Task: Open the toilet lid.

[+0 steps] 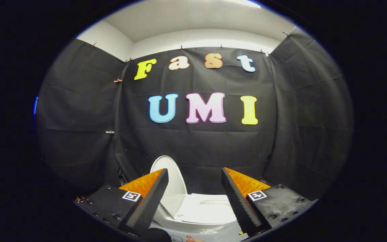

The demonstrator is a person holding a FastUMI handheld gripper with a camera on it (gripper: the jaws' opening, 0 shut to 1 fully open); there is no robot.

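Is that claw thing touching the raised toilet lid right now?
Cannot tell. In the gripper view, the open gripper has one finger overlapping the upright toilet lid, hiding any gap.

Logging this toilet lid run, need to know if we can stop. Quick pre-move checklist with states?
1. Toilet lid raised off the seat: ok, it stands up toward the booth wall.
2. Seat exposed: ok, visible between the fingers.
3. Gripper open: ok, fingers spread wide.
4. Fingers free of the lid: ok, nothing held between them; the lid sits beyond the left finger.
5. Lid resting stably at full open: cannot tell, its hinge is hidden.
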